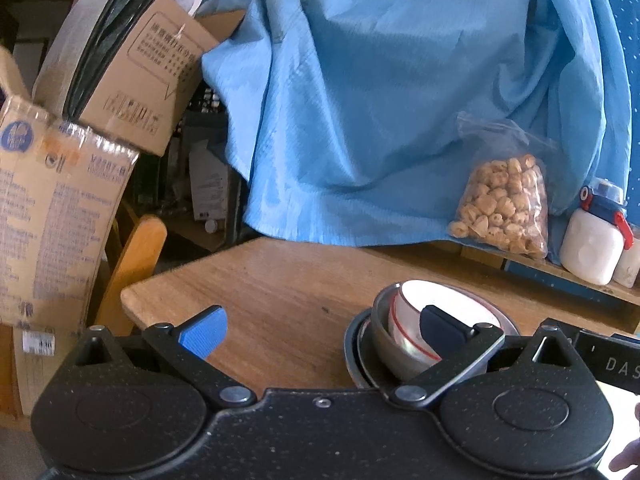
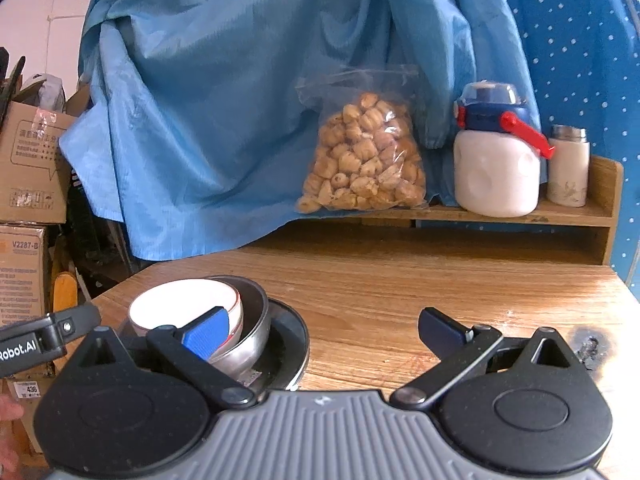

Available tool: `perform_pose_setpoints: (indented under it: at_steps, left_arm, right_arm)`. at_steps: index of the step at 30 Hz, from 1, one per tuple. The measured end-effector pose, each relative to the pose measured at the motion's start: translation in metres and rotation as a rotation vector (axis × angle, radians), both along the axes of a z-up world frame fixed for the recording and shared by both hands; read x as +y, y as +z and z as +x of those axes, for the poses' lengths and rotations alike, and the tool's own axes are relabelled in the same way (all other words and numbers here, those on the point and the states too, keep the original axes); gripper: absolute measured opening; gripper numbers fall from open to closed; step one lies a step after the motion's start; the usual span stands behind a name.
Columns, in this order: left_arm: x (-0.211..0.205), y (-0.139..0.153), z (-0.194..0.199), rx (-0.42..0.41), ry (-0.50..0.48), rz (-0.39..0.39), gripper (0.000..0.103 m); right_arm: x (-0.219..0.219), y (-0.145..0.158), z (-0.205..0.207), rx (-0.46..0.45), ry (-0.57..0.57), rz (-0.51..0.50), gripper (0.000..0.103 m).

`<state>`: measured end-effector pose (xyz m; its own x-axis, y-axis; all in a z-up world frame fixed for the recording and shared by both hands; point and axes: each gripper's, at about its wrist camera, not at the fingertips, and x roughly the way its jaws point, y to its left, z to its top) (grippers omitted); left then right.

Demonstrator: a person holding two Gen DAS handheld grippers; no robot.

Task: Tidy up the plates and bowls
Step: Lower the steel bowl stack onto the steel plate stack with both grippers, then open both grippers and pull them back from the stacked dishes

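- Wooden table [image 2: 400, 280] ahead, blue cloth [image 2: 240, 100] behind.
- White bowl [image 2: 188, 310] nests in steel bowl [image 2: 256, 320] on dark plate [image 2: 294, 332].
- Your left gripper [image 1: 324, 326] and right gripper [image 2: 324, 328]: jaws apart, empty.

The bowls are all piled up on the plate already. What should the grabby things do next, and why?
Probably just back both tools away. The white bowl already sits tilted inside the metal bowl, which rests on the dark plate. The left tool and right tool are both open and hold nothing, so the stack looks finished. Pulling back gently avoids bumping the leaning bowl.
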<state>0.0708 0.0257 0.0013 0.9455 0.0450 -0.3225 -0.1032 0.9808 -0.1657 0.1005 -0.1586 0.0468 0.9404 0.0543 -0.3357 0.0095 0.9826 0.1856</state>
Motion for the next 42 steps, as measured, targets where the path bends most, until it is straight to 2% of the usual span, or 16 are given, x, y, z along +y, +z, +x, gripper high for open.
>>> perform_pose_setpoints:
  at_steps: [3,8,14,25,28,32,35,42]
  left_arm:
    - [-0.001,-0.003,-0.005,0.018,-0.004,-0.012,0.102]
    - [-0.005,-0.005,-0.016,0.023,-0.006,0.023,0.102]
    - [-0.006,-0.006,-0.028,0.024,-0.007,0.029,0.102]
    - [-0.008,-0.008,-0.044,0.007,-0.032,0.035,0.102]
    - [-0.007,-0.015,-0.048,0.012,-0.026,0.024,0.102]
    - [-0.009,-0.026,-0.055,0.015,-0.037,0.034,0.102]
    - [-0.012,-0.027,-0.059,0.015,-0.065,0.049,0.102]
    - [-0.015,-0.029,-0.076,0.017,-0.122,0.043,0.102]
  right_arm:
    - [0.000,0.000,-0.006,-0.004,-0.001,0.003,0.103]
    - [-0.002,-0.002,-0.017,-0.010,0.001,0.016,0.103]
    - [-0.003,-0.001,-0.032,-0.022,0.010,0.007,0.103]
    - [-0.005,-0.001,-0.061,-0.100,0.040,0.037,0.103]
    - [-0.007,-0.006,-0.067,-0.121,0.024,0.060,0.103]
    - [-0.016,-0.024,-0.075,-0.139,0.010,0.140,0.103]
    - [-0.015,-0.031,-0.081,-0.120,0.007,0.111,0.103]
    - [-0.005,-0.029,-0.108,-0.165,0.034,0.022,0.103]
